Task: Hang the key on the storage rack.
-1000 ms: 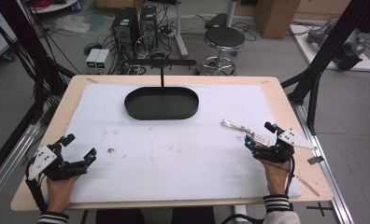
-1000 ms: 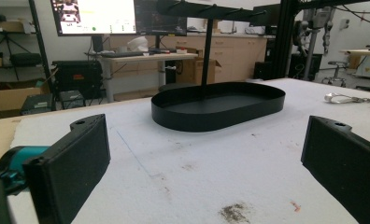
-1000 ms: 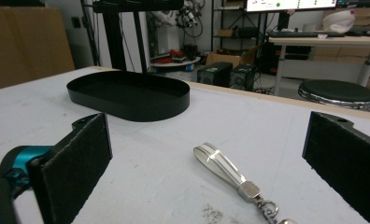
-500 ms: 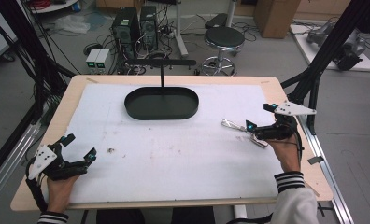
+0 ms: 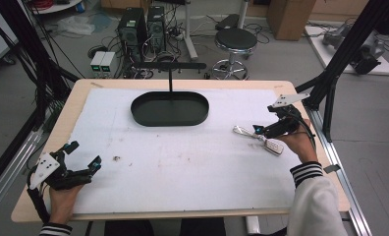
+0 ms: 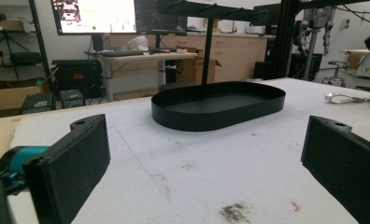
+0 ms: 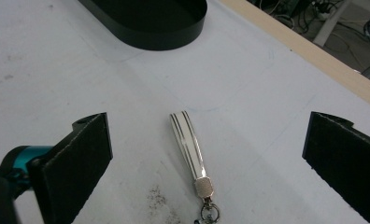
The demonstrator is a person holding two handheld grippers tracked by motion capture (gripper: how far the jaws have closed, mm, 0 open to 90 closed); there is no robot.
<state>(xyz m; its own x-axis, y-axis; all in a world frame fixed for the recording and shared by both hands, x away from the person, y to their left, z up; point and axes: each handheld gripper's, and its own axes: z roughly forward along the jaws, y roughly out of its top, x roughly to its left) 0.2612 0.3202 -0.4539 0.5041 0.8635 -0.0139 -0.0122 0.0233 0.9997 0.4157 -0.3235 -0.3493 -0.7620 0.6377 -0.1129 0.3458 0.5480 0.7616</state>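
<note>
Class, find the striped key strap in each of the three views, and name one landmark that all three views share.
High view: key strap lies right of centre, by the right tongs.
Left gripper view: key strap at far right edge.
Right gripper view: key strap at bottom centre, between the open jaws.
Shared landmark: black oval tray.

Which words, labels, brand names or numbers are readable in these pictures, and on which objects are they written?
No text can be read anywhere.
Monitor behind the table, left gripper view: coloured windows, text too small and blurred.
Key strap between the right claw jaws: plain stripes, no lettering.
Black tray: no label visible.
</note>
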